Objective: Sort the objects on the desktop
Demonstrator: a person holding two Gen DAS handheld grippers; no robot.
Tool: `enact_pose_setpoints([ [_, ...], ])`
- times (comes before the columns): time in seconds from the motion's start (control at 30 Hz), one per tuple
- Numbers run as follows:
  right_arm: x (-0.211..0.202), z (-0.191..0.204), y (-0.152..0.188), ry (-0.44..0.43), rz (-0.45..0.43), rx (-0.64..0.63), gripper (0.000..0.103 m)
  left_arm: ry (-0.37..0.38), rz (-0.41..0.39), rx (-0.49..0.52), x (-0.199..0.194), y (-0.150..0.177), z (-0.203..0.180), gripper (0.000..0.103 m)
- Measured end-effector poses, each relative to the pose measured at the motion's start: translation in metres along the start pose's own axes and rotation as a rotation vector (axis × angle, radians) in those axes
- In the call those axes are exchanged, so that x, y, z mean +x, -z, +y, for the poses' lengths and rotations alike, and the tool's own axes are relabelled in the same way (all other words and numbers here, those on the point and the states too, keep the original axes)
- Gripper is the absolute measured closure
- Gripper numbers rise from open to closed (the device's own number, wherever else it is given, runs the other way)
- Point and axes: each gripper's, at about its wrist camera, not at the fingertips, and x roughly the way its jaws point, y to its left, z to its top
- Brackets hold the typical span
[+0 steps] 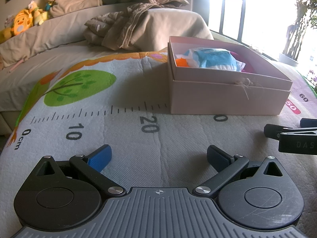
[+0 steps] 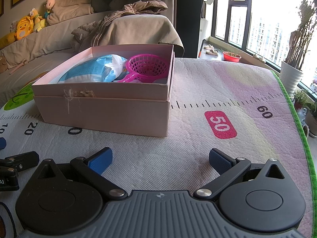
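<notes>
Resting low over the printed play mat [image 1: 138, 138], the left gripper [image 1: 158, 158] has its jaws spread wide with nothing between the blue pads, the bare weave of the mat showing in the gap near the ruler mark "20". The right gripper [image 2: 160, 160] sits just beside it on the same mat, jaws likewise spread and empty, near the pink "50" label [image 2: 220, 127]; each gripper's black linkage shows at the edge of the other's view. Beyond both grippers stands a pale pink cardboard box [image 2: 103, 111], open at the top, set on the mat over the ruler scale between the "20" and "50" marks, with a bit of frayed string [image 2: 68, 97] hanging at its front rim. Inside the box lie a blue-and-white soft packet [image 2: 93, 69] on its left side, a bright pink plastic basket with a handle [image 2: 147, 68] on its right side, and a small orange item [image 1: 182, 61] at the far left corner seen from the left wrist. Farther back is a sofa draped in beige cloth [image 2: 138, 29] with a rumpled brown jacket [image 1: 122, 21] on it, and yellow plush toys [image 1: 21, 22] along the backrest. Off to the right, windows [image 2: 267, 29] and potted plants [image 2: 292, 77] line the sill.
</notes>
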Motion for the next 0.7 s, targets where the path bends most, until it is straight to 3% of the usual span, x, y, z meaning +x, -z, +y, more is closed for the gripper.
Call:
enact_pose_setpoints([
  [0.7, 0.0001, -0.0001, -0.0002, 0.000, 0.000, 0.000, 0.000, 0.001, -0.001, -0.002, 0.0002, 0.0002, 0.0000, 0.000],
])
